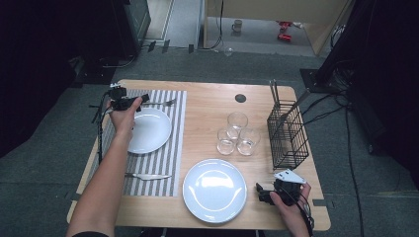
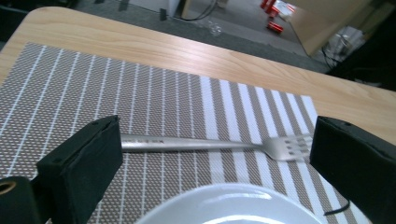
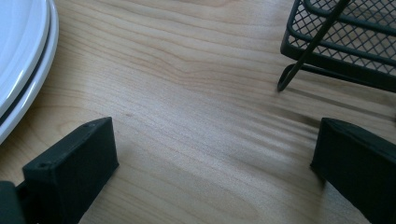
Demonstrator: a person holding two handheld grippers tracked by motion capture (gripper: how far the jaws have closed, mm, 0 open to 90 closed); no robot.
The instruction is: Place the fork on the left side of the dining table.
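Both claws gape: left claw straddles fork, right claw over table.

The wooden table is lit evenly from above, while the floor and both sides of the room fall into deep darkness. The front white plate carries soft pale glare on its surface. The high view is rather small and slightly soft (fine detail is lost). In the left gripper view the fork is sharp and shiny, but the near black jaws are blurred. In the right gripper view the wire basket throws a soft striped shadow on the wood.
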